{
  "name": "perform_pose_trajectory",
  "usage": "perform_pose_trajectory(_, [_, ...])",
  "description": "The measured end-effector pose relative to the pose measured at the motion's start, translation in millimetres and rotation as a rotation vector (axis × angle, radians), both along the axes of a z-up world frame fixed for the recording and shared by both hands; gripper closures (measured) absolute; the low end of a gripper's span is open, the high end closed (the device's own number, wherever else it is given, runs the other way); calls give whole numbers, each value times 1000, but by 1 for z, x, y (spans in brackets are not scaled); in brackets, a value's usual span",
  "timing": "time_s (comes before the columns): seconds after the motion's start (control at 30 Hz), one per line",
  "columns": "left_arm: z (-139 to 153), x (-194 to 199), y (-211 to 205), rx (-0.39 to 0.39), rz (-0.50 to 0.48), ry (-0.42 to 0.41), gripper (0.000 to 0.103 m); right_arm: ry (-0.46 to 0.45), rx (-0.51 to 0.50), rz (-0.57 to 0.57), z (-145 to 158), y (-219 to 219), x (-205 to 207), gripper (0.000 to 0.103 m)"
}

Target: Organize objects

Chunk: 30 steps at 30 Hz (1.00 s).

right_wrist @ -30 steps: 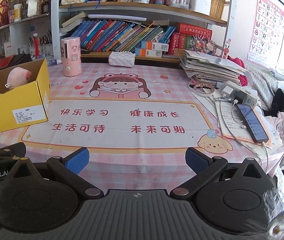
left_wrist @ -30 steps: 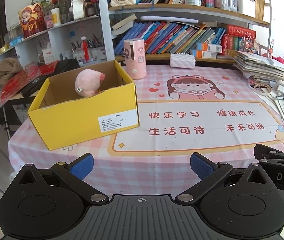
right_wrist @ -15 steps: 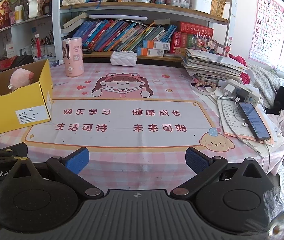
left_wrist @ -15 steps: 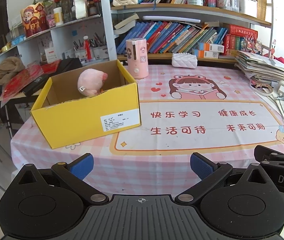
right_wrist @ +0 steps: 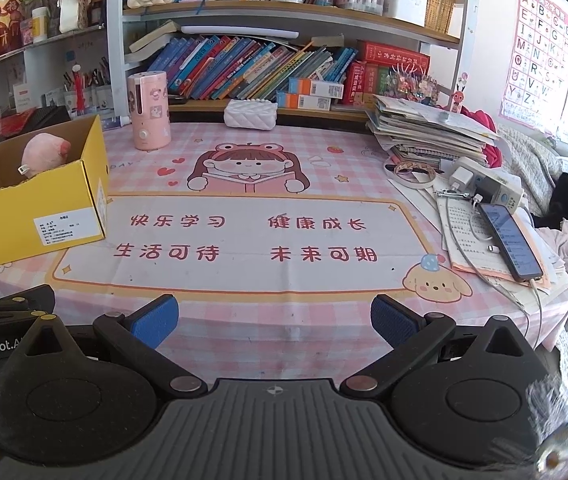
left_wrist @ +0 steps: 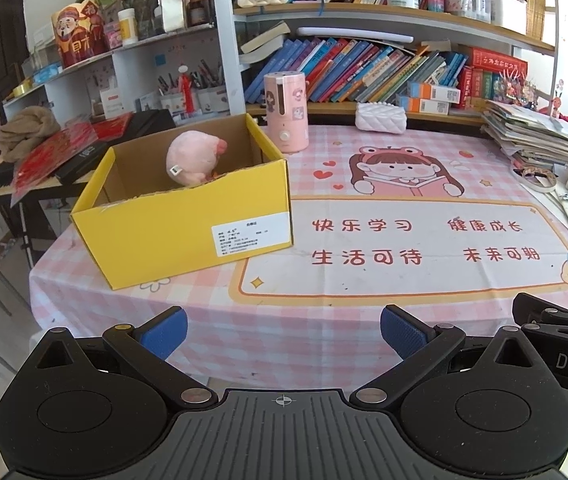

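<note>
Pink plush [left_wrist: 192, 159] in box [left_wrist: 187, 236], beyond parted jaws.

Pink plush toy's [left_wrist: 192, 159] lower half behind yellow box [left_wrist: 187, 232] wall

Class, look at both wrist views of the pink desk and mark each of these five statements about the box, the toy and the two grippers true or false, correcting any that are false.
1. The pink plush toy sits inside the yellow box. True.
2. The left gripper is shut on the toy. False: its jaws stand open and hold nothing.
3. The pink cylinder stands upright on the tablecloth, behind the box. True.
4. The right gripper holds the phone. False: it is open and empty; the phone lies on papers at the right side of the desk.
5. The white quilted pouch is inside the box. False: it rests at the back of the desk by the bookshelf.
</note>
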<state>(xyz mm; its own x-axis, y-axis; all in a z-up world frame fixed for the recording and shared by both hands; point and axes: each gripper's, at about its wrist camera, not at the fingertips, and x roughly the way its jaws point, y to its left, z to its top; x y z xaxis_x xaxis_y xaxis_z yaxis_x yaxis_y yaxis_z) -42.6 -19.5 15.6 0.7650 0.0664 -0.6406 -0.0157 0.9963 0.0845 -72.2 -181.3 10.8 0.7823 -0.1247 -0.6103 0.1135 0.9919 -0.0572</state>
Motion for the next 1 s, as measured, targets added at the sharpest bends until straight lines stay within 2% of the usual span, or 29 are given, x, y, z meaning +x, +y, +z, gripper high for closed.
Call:
perform_pose_trajectory(0.3, [-4, 1, -9, 68, 55, 8, 0, 30, -57, -44, -5, 7, 4, 0])
perform_pose_trajectory(1.0, [-6, 5, 0, 25, 65, 25, 0, 32, -52, -47, -5, 11, 7, 0])
